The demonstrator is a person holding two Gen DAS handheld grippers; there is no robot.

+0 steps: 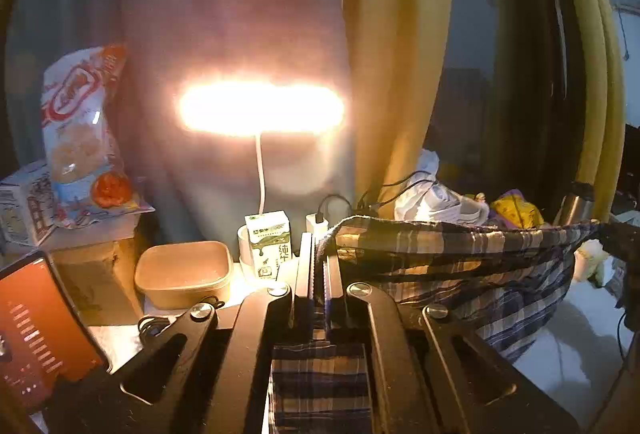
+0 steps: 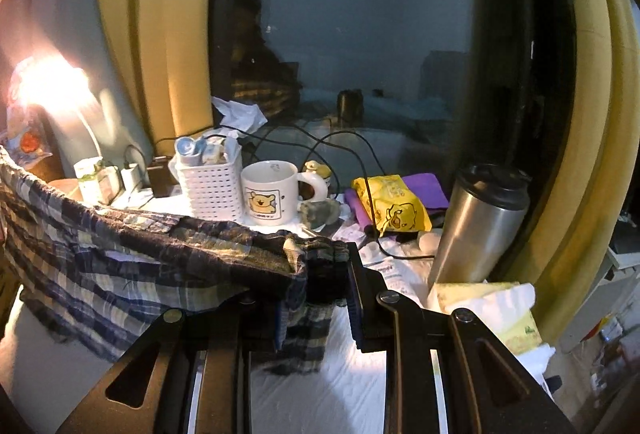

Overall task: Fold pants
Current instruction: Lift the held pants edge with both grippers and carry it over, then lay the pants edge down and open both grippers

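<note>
Blue-and-cream plaid cotton pants (image 1: 460,258) held taut, lifted, presumably for folding: left gripper (image 1: 318,266) clamped on waistband; right gripper (image 2: 320,274) clamped on opposite end.

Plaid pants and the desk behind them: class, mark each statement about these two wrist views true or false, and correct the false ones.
1. The plaid pants hang stretched between both grippers. True.
2. The left gripper is open and empty. False: it is shut on the waistband.
3. The desk lamp is switched off. False: it glows brightly.
4. A steel tumbler stands upright beside the window. True.
5. The bear mug lies on its side. False: it stands upright beside the white basket.
</note>
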